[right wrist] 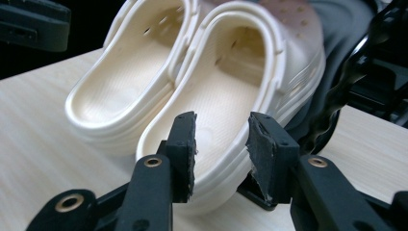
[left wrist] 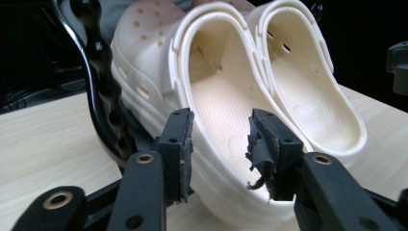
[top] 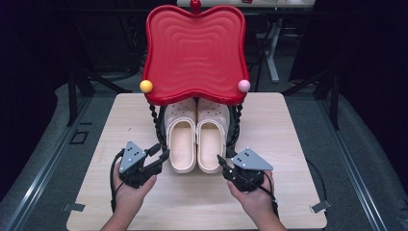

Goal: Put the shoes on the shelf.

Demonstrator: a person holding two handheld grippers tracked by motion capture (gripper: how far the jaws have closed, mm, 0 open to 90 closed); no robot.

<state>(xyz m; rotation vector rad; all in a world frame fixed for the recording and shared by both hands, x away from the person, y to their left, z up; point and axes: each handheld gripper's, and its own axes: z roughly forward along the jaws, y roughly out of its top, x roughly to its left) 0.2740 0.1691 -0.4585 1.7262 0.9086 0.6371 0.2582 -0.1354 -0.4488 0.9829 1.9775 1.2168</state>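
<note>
Wooden table (top: 144, 202) | cream clogs (top: 197, 139) mid-table | left gripper (top: 161, 153), right gripper (top: 222, 161) unclenched at heel rims

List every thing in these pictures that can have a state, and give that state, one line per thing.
Left clog: upright on the table, under the red tray, touching the right clog.
Right clog: upright, heel towards the person.
Red tray: raised on its black stand, nothing on it.
Left gripper: open, at the left clog's heel.
Right gripper: open, at the right clog's heel.
</note>
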